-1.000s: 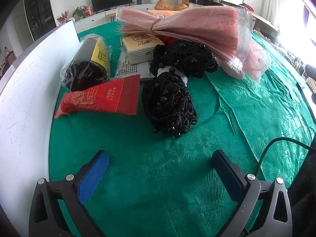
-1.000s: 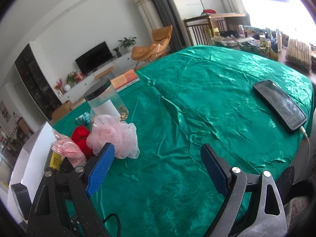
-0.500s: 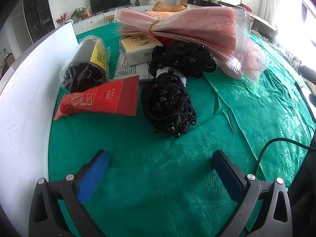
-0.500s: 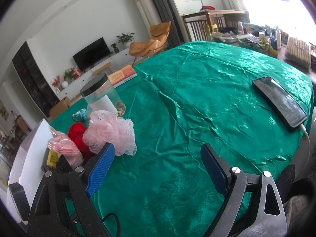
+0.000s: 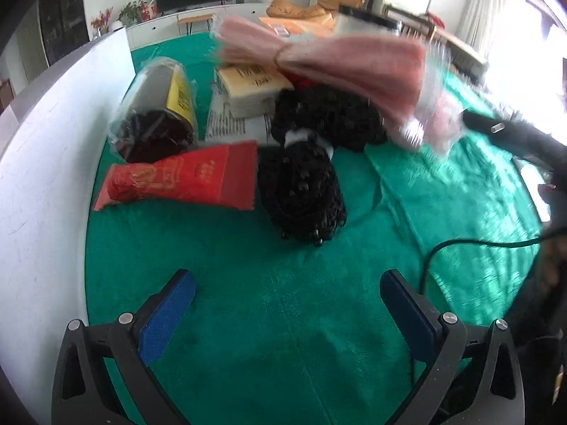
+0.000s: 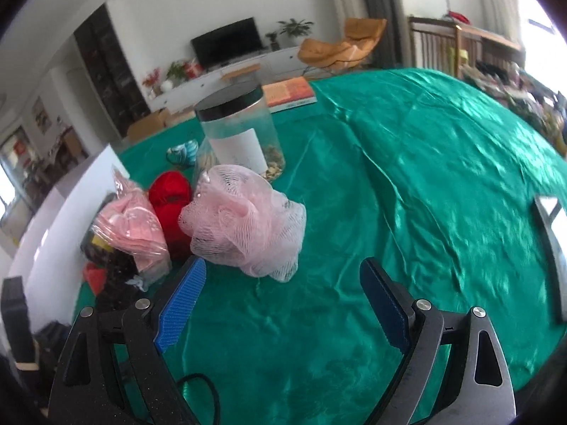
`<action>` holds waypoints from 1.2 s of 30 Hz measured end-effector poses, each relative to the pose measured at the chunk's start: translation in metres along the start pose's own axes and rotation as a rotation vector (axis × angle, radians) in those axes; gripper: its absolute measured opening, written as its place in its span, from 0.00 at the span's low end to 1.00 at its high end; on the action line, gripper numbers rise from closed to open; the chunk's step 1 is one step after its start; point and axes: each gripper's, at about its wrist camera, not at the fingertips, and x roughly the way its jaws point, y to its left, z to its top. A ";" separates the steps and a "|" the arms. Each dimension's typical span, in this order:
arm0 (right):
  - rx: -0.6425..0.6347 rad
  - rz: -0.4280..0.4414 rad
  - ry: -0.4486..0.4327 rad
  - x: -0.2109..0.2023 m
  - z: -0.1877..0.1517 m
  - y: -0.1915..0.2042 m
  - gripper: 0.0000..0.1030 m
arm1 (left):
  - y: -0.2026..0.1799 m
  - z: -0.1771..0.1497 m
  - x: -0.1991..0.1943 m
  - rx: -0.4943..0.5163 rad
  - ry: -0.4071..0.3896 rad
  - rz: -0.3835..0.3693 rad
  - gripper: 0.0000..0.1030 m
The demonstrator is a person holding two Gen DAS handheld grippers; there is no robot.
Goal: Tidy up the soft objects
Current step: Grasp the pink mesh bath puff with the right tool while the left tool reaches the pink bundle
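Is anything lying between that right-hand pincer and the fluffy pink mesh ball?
Nothing visible does. The right gripper is open, and only bare green tablecloth lies between it and the pink mesh ball. The red yarn and bagged pink item sit off to the ball's left.

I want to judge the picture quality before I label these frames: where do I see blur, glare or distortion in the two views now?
Left wrist view: motion blur smears the pink wrapped bundle and the green tablecloth on the right; the window at right is overexposed. Right wrist view: the pink mesh sponge is fairly sharp, the phone at the right edge is blurred with glare; fisheye bends the room lines in both.
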 end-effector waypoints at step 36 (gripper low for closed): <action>0.304 0.097 0.011 0.049 0.054 -0.103 0.22 | 0.003 0.174 -0.013 0.160 -0.086 -0.065 0.95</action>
